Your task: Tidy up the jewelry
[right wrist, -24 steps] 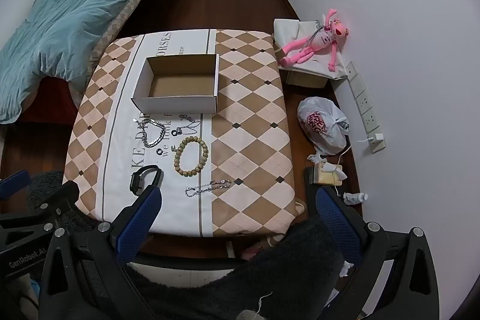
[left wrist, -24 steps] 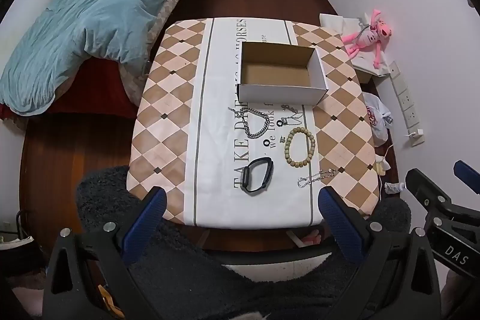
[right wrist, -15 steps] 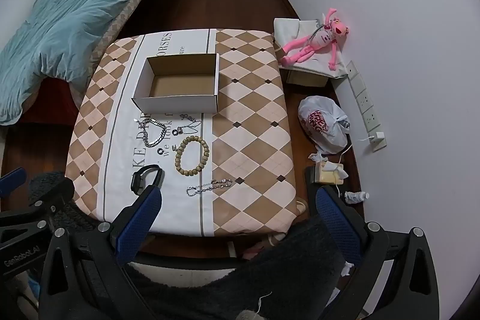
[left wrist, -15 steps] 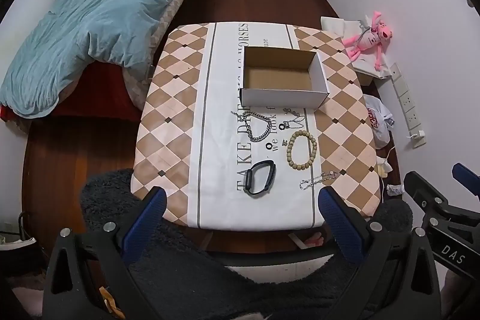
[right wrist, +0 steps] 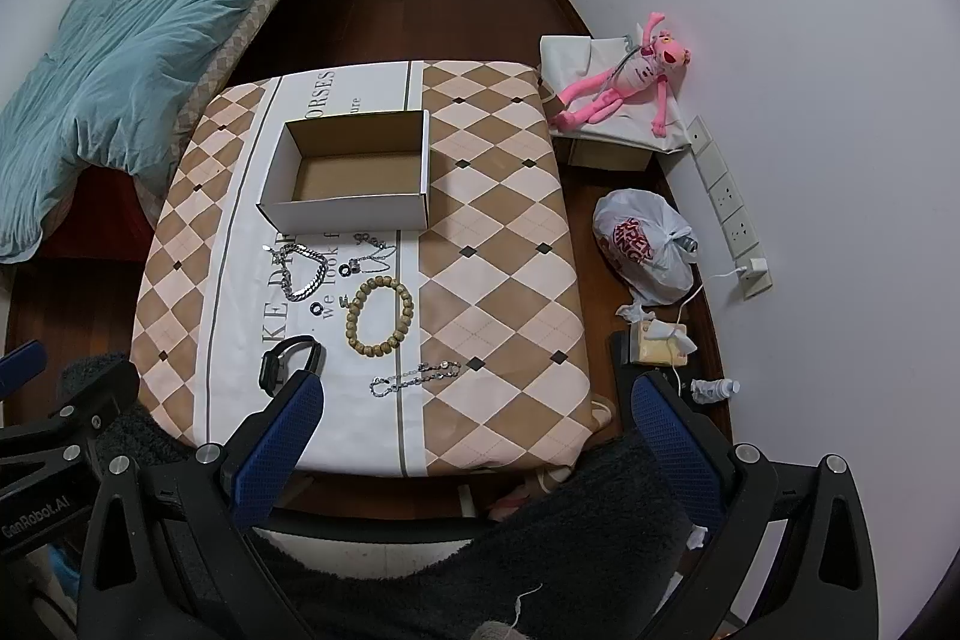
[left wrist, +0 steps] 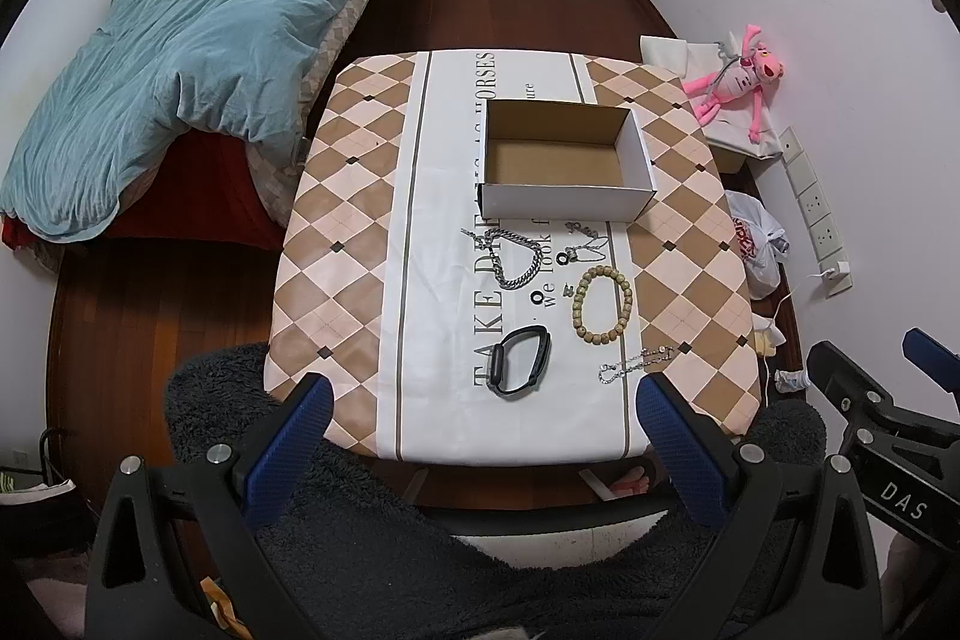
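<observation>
An empty white cardboard box (left wrist: 567, 160) (right wrist: 354, 175) stands on the checkered table (left wrist: 336, 244) (right wrist: 498, 244). In front of it lie a thick silver chain (left wrist: 510, 256) (right wrist: 300, 271), a thin necklace (left wrist: 585, 241) (right wrist: 372, 250), small black rings (left wrist: 536, 300) (right wrist: 317, 309), a wooden bead bracelet (left wrist: 602, 304) (right wrist: 379, 316), a black watch band (left wrist: 519, 358) (right wrist: 288, 361) and a thin silver bracelet (left wrist: 636, 364) (right wrist: 414, 377). My left gripper (left wrist: 480, 394) and right gripper (right wrist: 474, 394) are both open and empty, high above the table's near edge.
A bed with a blue duvet (left wrist: 180, 58) stands left of the table. A pink plush toy (right wrist: 618, 85), a white plastic bag (right wrist: 648, 247) and wall sockets (right wrist: 726, 202) are on the right by the wall. Dark fuzzy fabric (left wrist: 480, 550) fills the foreground.
Both grippers have risen and drawn back a little, so the table looks smaller and lower in view. Nothing on the table has moved.
</observation>
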Demonstrator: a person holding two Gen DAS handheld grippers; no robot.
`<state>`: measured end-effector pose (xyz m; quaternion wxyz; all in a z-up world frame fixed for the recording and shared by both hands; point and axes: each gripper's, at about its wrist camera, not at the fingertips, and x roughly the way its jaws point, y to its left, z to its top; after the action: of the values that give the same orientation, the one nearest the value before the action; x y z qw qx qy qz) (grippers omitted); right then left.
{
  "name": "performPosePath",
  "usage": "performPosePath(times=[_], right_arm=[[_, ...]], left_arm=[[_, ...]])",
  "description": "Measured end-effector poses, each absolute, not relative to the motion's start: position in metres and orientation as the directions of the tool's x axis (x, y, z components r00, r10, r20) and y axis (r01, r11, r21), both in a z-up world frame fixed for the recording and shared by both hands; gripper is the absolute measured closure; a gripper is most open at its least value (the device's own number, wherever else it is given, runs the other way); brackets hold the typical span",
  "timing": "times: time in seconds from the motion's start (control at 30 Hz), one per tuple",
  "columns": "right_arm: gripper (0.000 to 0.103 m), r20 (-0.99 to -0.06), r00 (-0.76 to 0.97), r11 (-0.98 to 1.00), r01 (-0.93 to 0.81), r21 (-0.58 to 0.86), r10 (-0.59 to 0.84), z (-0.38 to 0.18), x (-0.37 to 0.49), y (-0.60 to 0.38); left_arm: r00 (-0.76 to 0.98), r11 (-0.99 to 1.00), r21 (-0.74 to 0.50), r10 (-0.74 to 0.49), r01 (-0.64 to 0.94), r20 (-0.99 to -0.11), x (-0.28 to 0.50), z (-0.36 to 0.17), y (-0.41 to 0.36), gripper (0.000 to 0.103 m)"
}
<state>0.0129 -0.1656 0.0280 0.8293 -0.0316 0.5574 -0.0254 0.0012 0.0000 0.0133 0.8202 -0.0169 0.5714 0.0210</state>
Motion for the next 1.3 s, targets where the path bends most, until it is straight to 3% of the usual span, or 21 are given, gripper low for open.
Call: performPosePath(times=[1.3], right_arm=[[0.000,-0.920,0.384,0.997,0.014,-0.074,-0.074,0.028,0.010,-0.167]], left_arm=[[0.360,0.999,-0.011,0.009,-0.052,-0.933,0.021,0.020,-0.018,0.000]])
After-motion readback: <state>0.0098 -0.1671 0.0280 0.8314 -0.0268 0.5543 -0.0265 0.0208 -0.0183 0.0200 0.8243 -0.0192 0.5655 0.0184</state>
